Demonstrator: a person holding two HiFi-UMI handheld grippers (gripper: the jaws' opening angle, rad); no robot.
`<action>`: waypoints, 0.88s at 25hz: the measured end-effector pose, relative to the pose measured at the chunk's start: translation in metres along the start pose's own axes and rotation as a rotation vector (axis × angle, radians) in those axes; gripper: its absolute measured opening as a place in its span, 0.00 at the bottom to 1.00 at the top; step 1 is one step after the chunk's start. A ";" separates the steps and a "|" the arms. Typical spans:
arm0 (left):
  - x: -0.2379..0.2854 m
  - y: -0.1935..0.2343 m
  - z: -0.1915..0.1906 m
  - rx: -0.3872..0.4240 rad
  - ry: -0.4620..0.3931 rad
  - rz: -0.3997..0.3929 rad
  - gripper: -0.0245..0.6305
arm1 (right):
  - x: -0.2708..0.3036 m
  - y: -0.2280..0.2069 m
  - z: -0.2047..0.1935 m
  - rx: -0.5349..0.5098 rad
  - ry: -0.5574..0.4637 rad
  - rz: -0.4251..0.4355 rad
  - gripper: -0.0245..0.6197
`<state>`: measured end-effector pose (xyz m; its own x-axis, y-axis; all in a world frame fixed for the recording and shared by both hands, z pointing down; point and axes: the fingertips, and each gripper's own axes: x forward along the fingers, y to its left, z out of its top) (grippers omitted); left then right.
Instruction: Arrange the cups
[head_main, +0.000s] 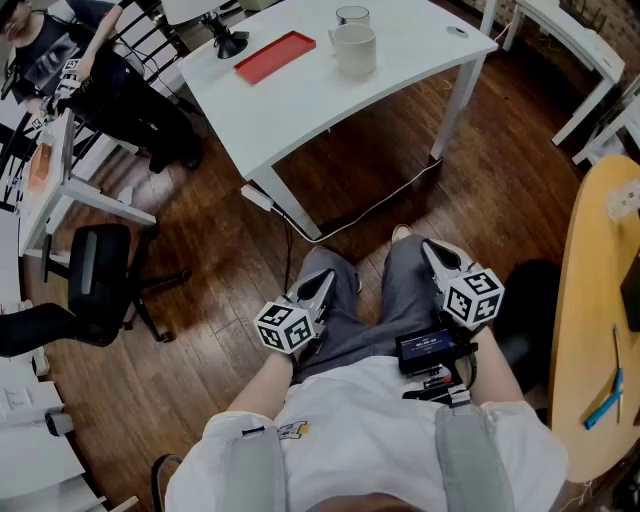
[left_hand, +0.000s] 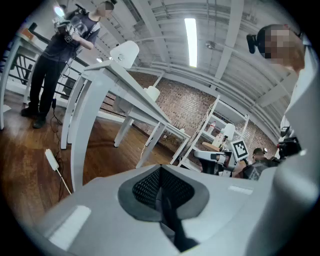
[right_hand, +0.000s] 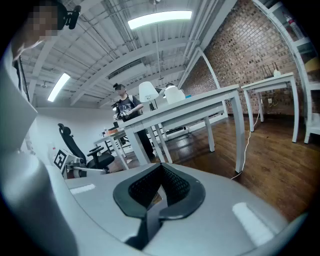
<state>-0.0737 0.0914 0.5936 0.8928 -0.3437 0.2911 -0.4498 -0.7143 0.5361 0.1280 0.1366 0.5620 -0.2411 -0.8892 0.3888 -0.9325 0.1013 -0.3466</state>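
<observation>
Two cups, a white ceramic mug (head_main: 354, 48) and a clear glass cup (head_main: 352, 15) just behind it, stand on the white worktop (head_main: 300, 100) near a flat red tray (head_main: 275, 56). The left claw (head_main: 322, 285) and right claw (head_main: 432, 255) rest closed and empty on the seated person's thighs, apparently because arranging has not begun.

- No word, number or brand can be read anywhere.
- Small screen (head_main: 428, 345), lower centre, head view: lettering too small.
- Shirt emblem (head_main: 292, 431): blurred.

front cup (head_main: 354, 50) on the table (head_main: 300, 105), rear cup (head_main: 352, 15) just behind it; tray (head_main: 275, 56) to their left
</observation>
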 end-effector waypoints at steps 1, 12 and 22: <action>-0.001 0.004 0.003 0.004 0.005 0.001 0.04 | 0.006 0.002 0.002 0.006 -0.007 0.005 0.04; 0.026 0.043 0.042 -0.045 -0.079 0.031 0.04 | 0.055 -0.036 0.020 -0.045 0.014 -0.046 0.04; 0.081 0.049 0.057 -0.027 -0.035 0.052 0.04 | 0.067 -0.097 0.058 -0.113 0.001 -0.118 0.04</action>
<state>-0.0220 -0.0057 0.5984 0.8682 -0.4014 0.2918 -0.4959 -0.6785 0.5420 0.2182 0.0412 0.5727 -0.1281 -0.8973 0.4223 -0.9787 0.0454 -0.2003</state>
